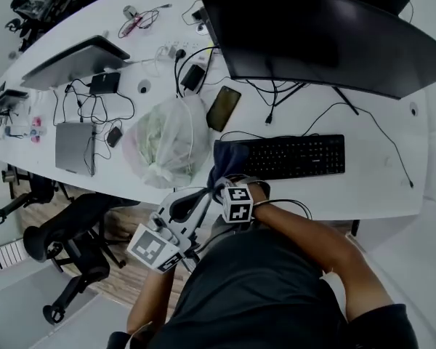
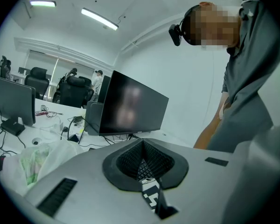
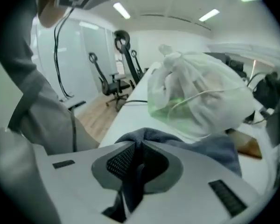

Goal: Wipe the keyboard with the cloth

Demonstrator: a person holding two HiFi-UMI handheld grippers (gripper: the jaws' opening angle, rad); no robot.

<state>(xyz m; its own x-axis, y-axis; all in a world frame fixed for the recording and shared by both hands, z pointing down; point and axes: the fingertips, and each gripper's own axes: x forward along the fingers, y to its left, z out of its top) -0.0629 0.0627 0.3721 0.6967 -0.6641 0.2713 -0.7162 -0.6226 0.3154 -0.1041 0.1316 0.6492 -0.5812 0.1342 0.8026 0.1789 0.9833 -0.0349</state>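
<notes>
The black keyboard lies on the white desk under the monitor. A dark blue cloth covers its left end and hangs over the front edge of the desk. My right gripper is shut on this cloth near the desk edge. In the right gripper view the cloth is pinched between the jaws of the right gripper. My left gripper hovers off the desk, beside the right one, at the person's waist. In the left gripper view the left gripper is shut with nothing in it.
A tied plastic bag sits just left of the cloth, with a phone behind it. A large dark monitor stands behind the keyboard. Cables, a grey laptop and chargers lie at the left. An office chair stands on the floor.
</notes>
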